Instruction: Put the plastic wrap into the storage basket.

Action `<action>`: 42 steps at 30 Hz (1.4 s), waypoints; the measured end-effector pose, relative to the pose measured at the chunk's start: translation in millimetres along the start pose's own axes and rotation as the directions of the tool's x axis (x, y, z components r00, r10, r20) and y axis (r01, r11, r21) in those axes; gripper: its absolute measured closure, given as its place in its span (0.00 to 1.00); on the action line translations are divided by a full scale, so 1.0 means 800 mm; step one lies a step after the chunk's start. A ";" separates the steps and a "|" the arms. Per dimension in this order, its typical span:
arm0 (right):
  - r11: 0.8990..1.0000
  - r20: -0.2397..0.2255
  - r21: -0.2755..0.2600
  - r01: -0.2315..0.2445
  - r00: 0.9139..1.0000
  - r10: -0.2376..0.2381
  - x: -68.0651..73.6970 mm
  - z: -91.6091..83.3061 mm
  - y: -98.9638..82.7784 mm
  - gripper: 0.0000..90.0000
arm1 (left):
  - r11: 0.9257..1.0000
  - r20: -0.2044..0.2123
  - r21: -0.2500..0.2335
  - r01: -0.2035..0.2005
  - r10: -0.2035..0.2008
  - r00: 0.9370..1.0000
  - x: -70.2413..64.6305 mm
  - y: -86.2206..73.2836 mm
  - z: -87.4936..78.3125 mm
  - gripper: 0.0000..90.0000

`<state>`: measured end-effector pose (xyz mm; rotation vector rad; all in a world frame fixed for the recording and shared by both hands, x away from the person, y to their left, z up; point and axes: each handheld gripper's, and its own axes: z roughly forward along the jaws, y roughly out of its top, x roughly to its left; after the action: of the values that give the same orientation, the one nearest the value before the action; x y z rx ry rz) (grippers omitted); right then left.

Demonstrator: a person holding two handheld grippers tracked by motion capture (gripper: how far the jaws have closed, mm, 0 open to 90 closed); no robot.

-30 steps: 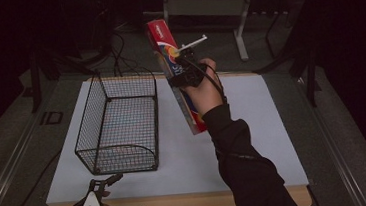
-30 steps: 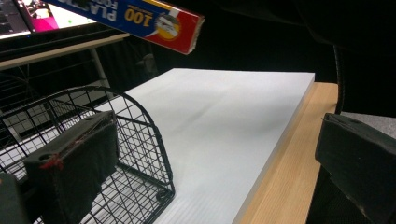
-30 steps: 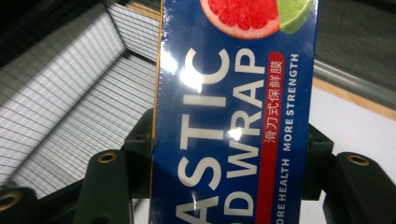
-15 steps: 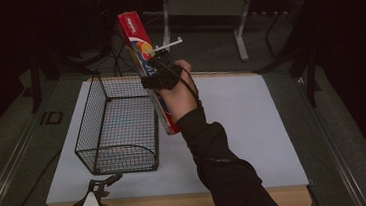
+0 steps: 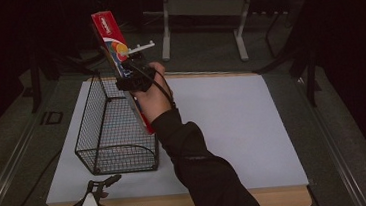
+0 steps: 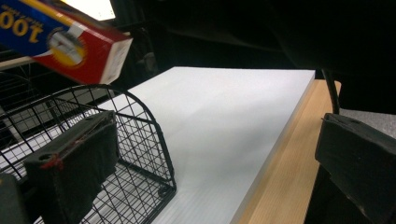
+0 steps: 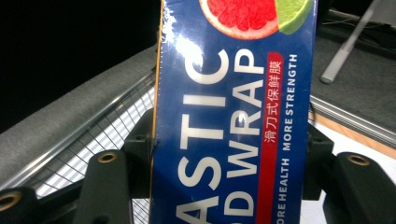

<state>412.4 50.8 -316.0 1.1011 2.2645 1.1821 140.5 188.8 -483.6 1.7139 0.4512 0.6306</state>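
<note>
Dark surroundings frame a wooden table [image 5: 280, 199] covered by a white sheet [image 5: 233, 123]. On the sheet's left part stands a black wire basket [image 5: 111, 134]. Above the basket's right edge, the right claw [image 5: 131, 80] pinches a long plastic wrap box [image 5: 116, 48], tilted with its red end up. At the table's near edge, the left claw [image 5: 105, 182] rests with its jaws spread, nothing between them.

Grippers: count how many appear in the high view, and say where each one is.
2. The right gripper holds a plastic wrap box above the wire basket; the left gripper rests at the table's near edge.
</note>
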 end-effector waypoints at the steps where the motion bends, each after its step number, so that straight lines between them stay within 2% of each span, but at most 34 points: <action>1: 1.000 0.001 -0.010 0.002 1.000 -0.002 0.007 0.006 0.001 0.44 | 1.000 -0.001 -0.003 0.000 0.000 1.000 0.000 0.000 0.000 0.00; 9: 1.000 -0.016 -0.005 0.016 1.000 -0.016 0.029 0.032 -0.003 0.44 | 1.000 -0.008 0.004 -0.003 0.003 1.000 0.000 -0.001 -0.002 0.00; 14: 1.000 -0.026 0.007 0.020 0.999 -0.020 0.039 0.054 -0.015 0.44 | 1.000 -0.006 0.000 -0.002 0.002 1.000 0.000 0.000 -0.003 0.00; 22: 0.999 -0.022 0.045 0.017 1.000 -0.016 0.039 0.080 -0.033 0.44 | 1.000 -0.005 0.002 -0.003 0.003 1.000 -0.001 -0.001 -0.004 0.00; 26: 0.996 -0.019 0.089 0.007 1.000 -0.005 0.036 0.097 -0.048 0.44 | 1.000 -0.003 0.005 -0.003 0.003 1.000 -0.001 -0.001 -0.003 0.00; 36: 0.990 -0.017 0.139 0.003 1.000 0.000 0.036 0.115 -0.070 0.44 | 1.000 0.002 0.006 -0.007 0.007 1.000 -0.001 -0.001 -0.003 0.00; 41: 0.986 -0.004 0.163 0.016 1.000 -0.016 0.032 0.121 -0.078 0.44 | 1.000 -0.003 0.006 -0.004 0.004 1.000 -0.001 -0.001 -0.003 0.00; 42: 0.986 -0.006 0.166 0.008 1.000 -0.007 0.030 0.121 -0.079 0.44 | 1.000 -0.002 0.005 -0.002 0.002 1.000 -0.001 -0.001 -0.003 0.00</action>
<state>426.4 98.9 -423.0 1.1488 2.4047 1.0091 138.5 190.8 -483.6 1.7185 0.4532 0.6330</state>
